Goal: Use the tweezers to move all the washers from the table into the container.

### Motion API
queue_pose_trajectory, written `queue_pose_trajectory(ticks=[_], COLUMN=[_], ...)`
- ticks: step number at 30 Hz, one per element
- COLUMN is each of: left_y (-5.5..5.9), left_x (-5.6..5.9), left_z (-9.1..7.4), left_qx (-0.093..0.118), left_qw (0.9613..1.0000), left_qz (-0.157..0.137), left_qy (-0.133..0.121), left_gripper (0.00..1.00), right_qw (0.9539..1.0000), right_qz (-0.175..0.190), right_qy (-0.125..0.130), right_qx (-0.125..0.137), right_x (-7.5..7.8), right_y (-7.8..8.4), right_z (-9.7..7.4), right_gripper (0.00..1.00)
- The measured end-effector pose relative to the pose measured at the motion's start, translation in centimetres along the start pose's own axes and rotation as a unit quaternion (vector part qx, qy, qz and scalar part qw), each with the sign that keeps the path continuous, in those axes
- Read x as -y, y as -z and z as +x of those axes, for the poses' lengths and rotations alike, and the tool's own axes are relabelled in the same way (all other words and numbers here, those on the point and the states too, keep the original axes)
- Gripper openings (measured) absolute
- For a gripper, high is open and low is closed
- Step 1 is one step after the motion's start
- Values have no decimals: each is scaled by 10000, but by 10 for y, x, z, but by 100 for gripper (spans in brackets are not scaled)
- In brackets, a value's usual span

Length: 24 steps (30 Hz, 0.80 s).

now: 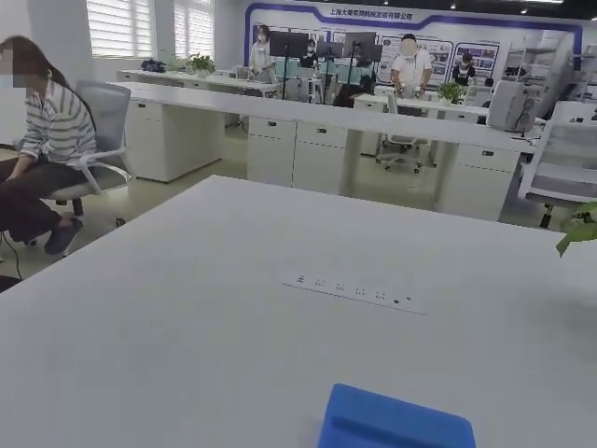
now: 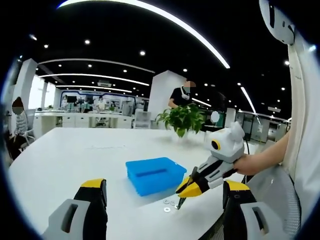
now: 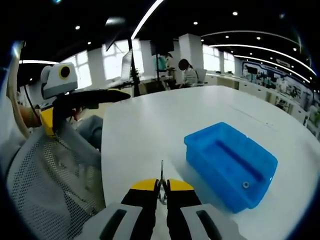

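Note:
The blue container sits near the table's front edge; its corner shows in the head view. One washer lies inside it. Three small washers lie on the table just in front of the container. My right gripper is shut on thin tweezers, and in the left gripper view it points them down at those washers. My left gripper is open with nothing between its wide-apart fingers, held back from the table; it also appears at the left.
A white socket strip is set into the table's middle. A mesh office chair stands at the table's near side. A potted plant stands beyond the container. One person sits at the left; others stand at far desks.

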<state>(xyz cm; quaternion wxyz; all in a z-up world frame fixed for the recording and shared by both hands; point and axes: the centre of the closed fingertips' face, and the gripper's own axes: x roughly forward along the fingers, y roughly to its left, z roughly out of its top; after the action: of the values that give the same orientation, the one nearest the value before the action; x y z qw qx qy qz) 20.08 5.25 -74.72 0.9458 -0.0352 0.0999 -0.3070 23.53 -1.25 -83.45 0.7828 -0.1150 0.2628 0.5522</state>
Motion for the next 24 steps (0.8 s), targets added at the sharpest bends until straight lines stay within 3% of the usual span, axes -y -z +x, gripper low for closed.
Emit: queue_pose_trajectory(ticks=[5, 14, 24], left_y=[6, 16, 19], left_x=[1, 0, -5], left_z=[1, 1, 0], left_qx=[-191, -459, -512], left_qw=[9996, 9983, 9981], left_qz=[194, 360, 324], left_qy=[7, -12, -107], left_gripper=[96, 89, 91], right_qw=[9992, 9981, 9976], right_qz=[394, 617, 669], right_qy=[2, 16, 2], right_qx=[58, 74, 196], right_x=[6, 15, 26], right_y=[0, -12, -35], right_z=[-1, -8, -25], right_gripper=[3, 3, 3])
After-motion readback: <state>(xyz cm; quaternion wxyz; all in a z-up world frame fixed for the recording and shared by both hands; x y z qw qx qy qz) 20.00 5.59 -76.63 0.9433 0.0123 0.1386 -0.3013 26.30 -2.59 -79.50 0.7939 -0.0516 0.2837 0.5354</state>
